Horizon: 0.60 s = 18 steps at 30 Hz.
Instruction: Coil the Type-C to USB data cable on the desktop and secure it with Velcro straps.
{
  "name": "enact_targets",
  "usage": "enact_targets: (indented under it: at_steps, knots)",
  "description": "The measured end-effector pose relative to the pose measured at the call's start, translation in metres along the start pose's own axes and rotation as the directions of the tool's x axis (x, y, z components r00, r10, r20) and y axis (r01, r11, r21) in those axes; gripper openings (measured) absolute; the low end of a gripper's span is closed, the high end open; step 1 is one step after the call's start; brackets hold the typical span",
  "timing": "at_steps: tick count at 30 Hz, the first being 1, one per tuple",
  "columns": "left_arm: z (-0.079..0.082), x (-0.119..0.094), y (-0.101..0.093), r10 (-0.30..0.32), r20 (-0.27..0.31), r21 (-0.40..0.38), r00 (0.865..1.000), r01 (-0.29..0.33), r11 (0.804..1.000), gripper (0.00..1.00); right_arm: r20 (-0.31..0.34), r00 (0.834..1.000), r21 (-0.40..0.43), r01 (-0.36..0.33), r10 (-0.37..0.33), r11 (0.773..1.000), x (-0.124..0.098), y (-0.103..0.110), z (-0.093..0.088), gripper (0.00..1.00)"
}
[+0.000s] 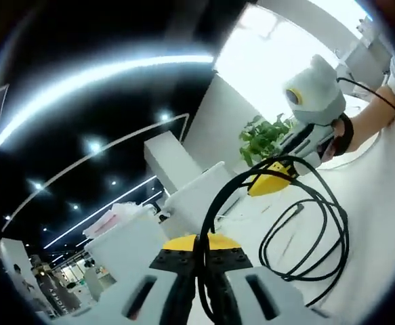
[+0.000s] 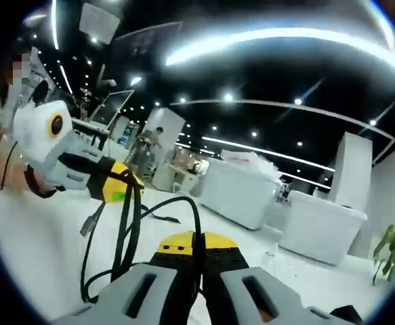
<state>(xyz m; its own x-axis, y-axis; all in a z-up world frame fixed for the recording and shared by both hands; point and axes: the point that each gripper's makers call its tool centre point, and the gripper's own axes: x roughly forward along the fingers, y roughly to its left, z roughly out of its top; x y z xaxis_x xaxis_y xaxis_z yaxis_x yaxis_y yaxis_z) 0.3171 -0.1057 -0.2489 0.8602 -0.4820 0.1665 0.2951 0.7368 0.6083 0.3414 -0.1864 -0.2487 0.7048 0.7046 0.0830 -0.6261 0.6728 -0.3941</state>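
A black data cable (image 1: 215,200) hangs in several loose loops above the white desktop (image 1: 380,203). My left gripper (image 1: 197,245) is shut on one strand of it between its yellow tips. My right gripper (image 1: 273,177), held by a hand at the upper right, pinches the same cable further along. In the right gripper view, my right gripper (image 2: 194,242) is shut on the cable (image 2: 125,230), and my left gripper (image 2: 121,183) holds the loops from the left. A grey plug (image 2: 89,222) dangles free below the left gripper.
White storage boxes (image 2: 322,233) stand along the far side of the desktop (image 2: 41,250). A green potted plant (image 1: 261,139) sits behind them. A person's sleeve and arm (image 1: 370,122) reach in at the right.
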Motion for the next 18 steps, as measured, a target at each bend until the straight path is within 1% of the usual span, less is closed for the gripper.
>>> enact_targets:
  at_steps: [4,7,11,18]
  knots:
    - [-0.002,0.001,0.0,0.001,0.001,-0.017,1.0,-0.001,1.0,0.04,0.028,0.999,0.023,-0.033,0.032,0.999,0.0,0.009,0.007,0.01]
    - [-0.003,0.001,0.001,0.006,0.0,-0.024,1.0,-0.006,1.0,0.04,0.049,0.998,0.022,-0.046,0.044,0.999,-0.002,0.013,0.013,0.01]
    - [-0.003,0.001,0.0,0.007,0.011,-0.069,1.0,-0.006,0.998,0.05,0.076,0.995,0.024,-0.066,0.064,0.998,-0.003,0.017,0.019,0.01]
    - [0.001,0.001,-0.005,-0.019,0.046,-0.148,0.999,0.026,0.989,0.08,0.072,0.996,0.018,-0.048,0.046,0.999,-0.003,0.013,0.018,0.01]
